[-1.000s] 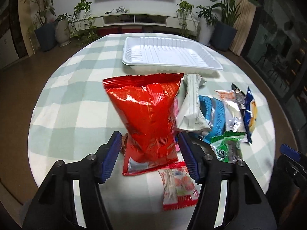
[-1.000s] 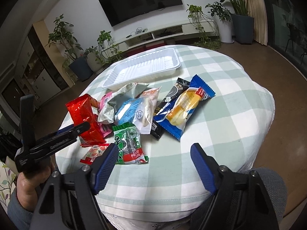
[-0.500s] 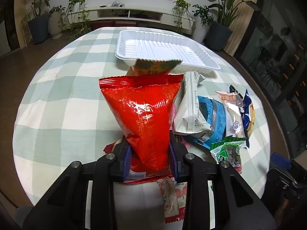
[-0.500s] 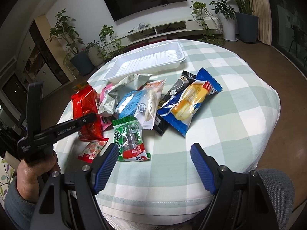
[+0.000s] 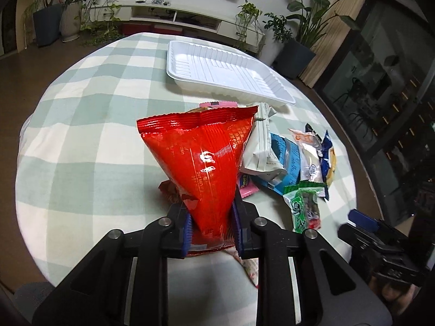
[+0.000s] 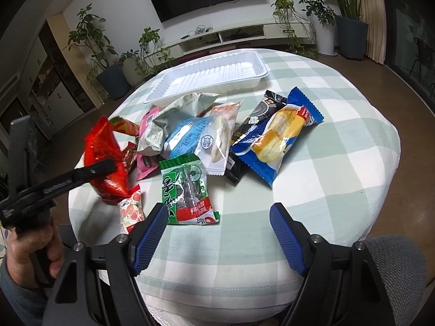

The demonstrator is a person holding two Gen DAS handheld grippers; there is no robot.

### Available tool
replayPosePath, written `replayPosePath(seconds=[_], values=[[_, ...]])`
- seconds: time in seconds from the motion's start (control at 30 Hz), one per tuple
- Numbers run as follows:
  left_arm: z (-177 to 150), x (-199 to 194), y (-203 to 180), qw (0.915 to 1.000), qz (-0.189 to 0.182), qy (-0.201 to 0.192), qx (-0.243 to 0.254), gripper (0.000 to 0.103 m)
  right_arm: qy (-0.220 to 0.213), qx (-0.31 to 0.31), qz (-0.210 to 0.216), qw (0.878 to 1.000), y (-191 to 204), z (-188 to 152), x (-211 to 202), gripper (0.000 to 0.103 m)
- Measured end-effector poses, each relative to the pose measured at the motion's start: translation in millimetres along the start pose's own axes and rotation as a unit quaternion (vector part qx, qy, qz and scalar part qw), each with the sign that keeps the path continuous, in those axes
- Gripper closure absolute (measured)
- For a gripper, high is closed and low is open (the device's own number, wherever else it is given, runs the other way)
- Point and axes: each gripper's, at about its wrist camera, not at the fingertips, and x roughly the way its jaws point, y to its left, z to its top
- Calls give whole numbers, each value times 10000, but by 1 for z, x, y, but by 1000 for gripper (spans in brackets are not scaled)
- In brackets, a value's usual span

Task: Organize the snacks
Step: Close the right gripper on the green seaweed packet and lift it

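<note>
Left wrist view showed the left gripper (image 5: 211, 226) with its jaws closing on the lower end of the red snack bag (image 5: 202, 160), pads already pressing its sides, the bag raised above the pile. The white tray (image 5: 225, 73) at the far side of the bench (image 5: 81, 135) lay bare. The right gripper (image 6: 217, 233) hung wide and unladen near the green packet (image 6: 187, 190). By my reckoning nothing had been sorted yet; every packet remained outside the tray.
</note>
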Motion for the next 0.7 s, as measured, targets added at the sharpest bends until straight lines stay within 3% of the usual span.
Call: replayPosePath(seconds=[0.2,0.33,0.43,0.7], values=[[-11,-26,15,9995,-222,-49,-206,82,-42,-166,-159,9997,6,7,6,23],[-26,-37,25,9991,-283,-21,-310,82,68,-338,-185,9992,16,13,19,30],[-36,-38,27,9988,-336,24,-369,82,256,-393,-91,9989,26,17,33,31],[-47,-34,27,9983,-431,79,-374,82,455,-675,-328,9961,44,14,55,34]])
